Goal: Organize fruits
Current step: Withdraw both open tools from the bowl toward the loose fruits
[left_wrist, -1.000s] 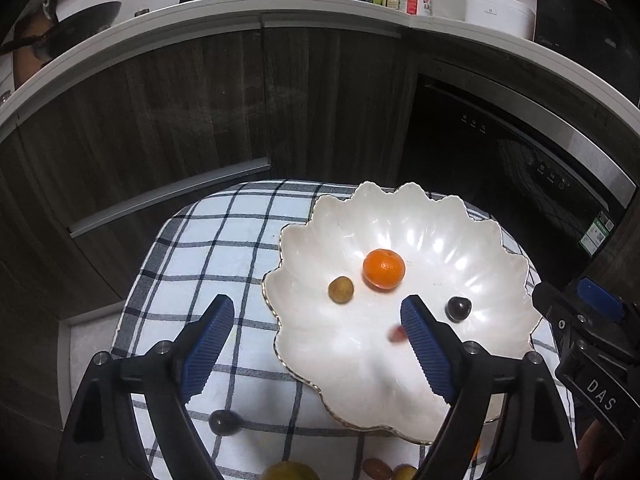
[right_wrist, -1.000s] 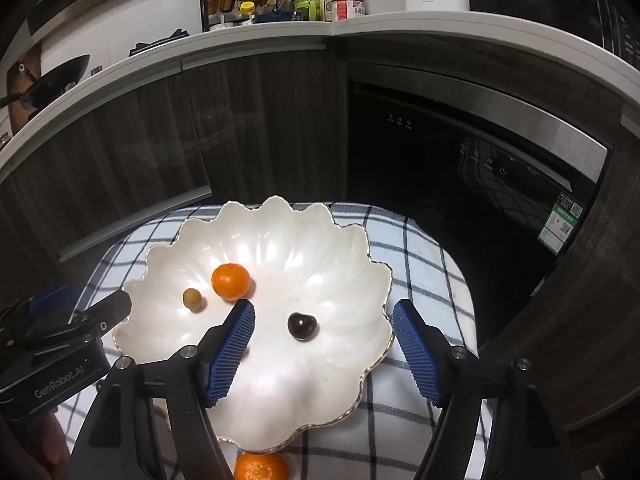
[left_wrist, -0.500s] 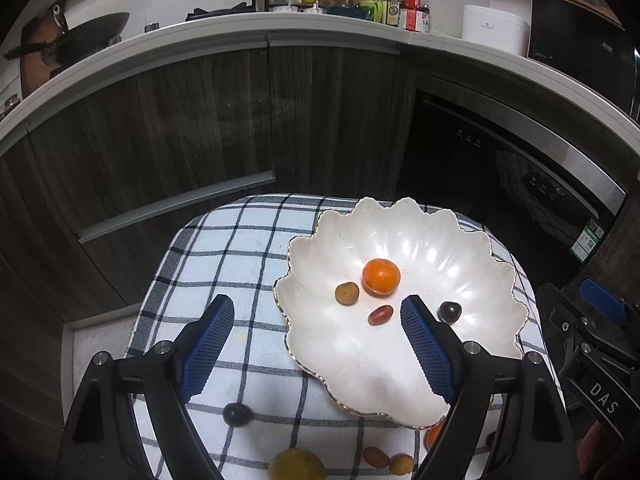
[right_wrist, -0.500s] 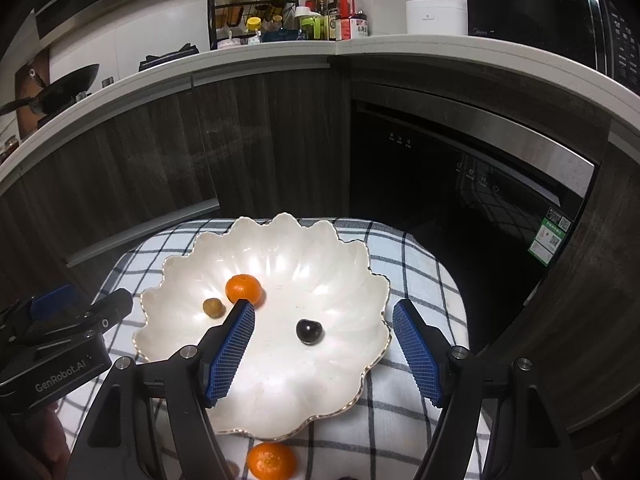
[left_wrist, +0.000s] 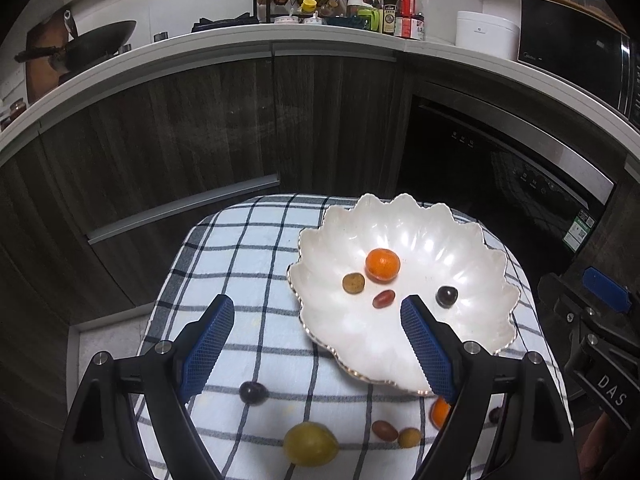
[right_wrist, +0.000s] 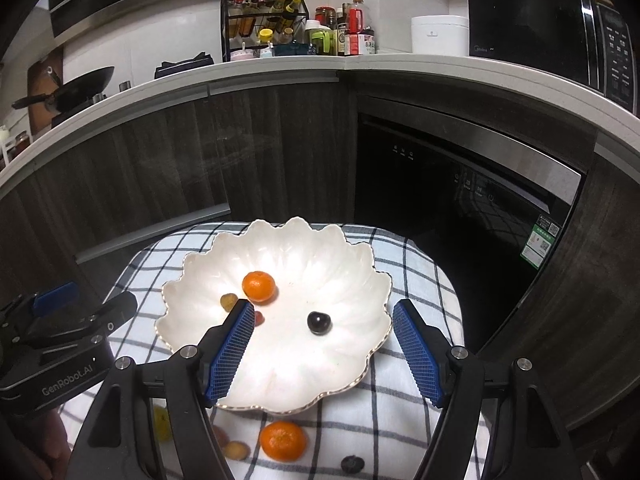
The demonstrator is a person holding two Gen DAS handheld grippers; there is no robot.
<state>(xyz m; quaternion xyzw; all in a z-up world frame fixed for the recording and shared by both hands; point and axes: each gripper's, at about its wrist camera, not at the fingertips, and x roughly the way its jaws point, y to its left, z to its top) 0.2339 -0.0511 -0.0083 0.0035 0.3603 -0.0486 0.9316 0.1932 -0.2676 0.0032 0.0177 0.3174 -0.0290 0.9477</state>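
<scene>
A white scalloped bowl [left_wrist: 456, 240] [right_wrist: 332, 248] sits on a checked cloth. It holds an orange mandarin [left_wrist: 382, 265] [right_wrist: 259, 287], a brown-yellow fruit [left_wrist: 353, 282] [right_wrist: 228, 301], a red oval fruit [left_wrist: 383, 298] and a dark cherry [left_wrist: 446, 296] [right_wrist: 319, 323]. On the cloth near me lie a dark fruit [left_wrist: 253, 392], a yellow-green fruit [left_wrist: 311, 443], a red fruit [left_wrist: 385, 430], a small yellow fruit [left_wrist: 409, 437] and a second mandarin [right_wrist: 283, 441]. My left gripper [left_wrist: 317, 345] is open and empty above the cloth. My right gripper [right_wrist: 323, 347] is open and empty above the bowl.
The checked cloth [left_wrist: 248, 248] covers a small table. Dark cabinets [left_wrist: 200, 128] and a dishwasher [right_wrist: 460, 200] stand behind it. A counter above carries bottles [right_wrist: 340, 32], a wok [left_wrist: 96, 44] and a microwave [right_wrist: 540, 28].
Both grippers have pulled back and up from the bowl. A red oval fruit that was blurred at the left gripper's fingertip now lies still in the bowl.
</scene>
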